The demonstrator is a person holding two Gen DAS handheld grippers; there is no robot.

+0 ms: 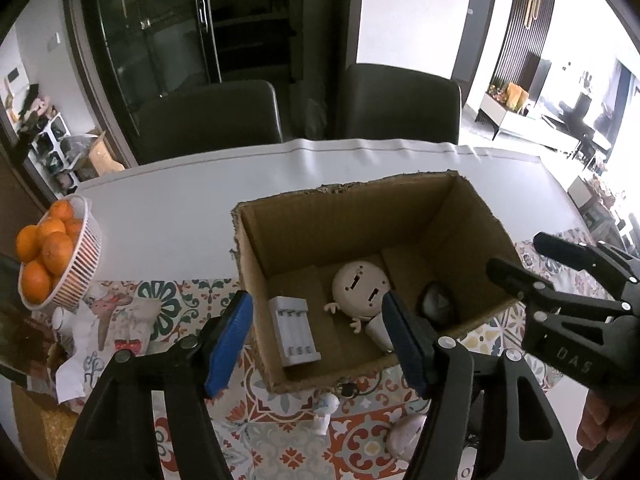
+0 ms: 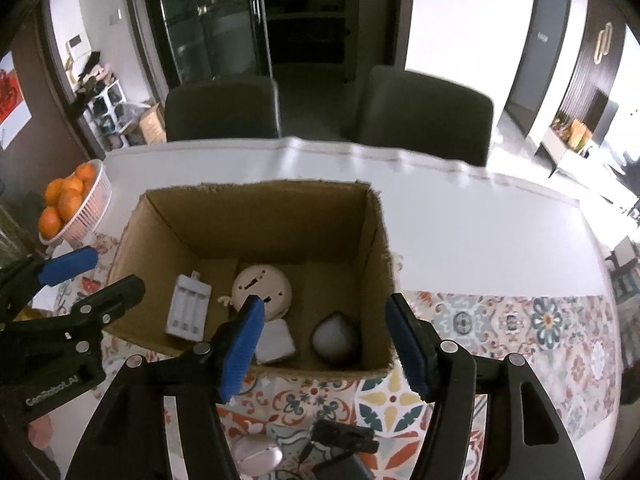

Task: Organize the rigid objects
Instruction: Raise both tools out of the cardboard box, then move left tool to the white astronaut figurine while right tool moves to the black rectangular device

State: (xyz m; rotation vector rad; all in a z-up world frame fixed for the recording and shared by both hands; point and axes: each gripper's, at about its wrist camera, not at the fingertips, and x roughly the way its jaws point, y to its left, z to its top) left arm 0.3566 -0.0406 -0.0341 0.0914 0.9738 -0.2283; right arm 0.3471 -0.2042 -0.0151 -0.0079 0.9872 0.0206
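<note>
A: Grippers?
B: Left gripper (image 1: 316, 340) and right gripper (image 2: 324, 344) both spread wide, holding nothing, over the near rim of the cardboard box (image 2: 256, 200).
A: Contents?
B: Battery charger (image 2: 188, 308) left wall, round figurine (image 2: 262, 290) centre, grey mouse (image 2: 336, 338) near right corner. Far half bare.

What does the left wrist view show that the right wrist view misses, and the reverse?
Only the left wrist view shows the small white figurine on the patterned mat outside the box. Only the right wrist view shows the white adapter inside the box and the black gadget below it. Both show the cardboard box, battery charger, round-headed doll, grey mouse and oranges.
</note>
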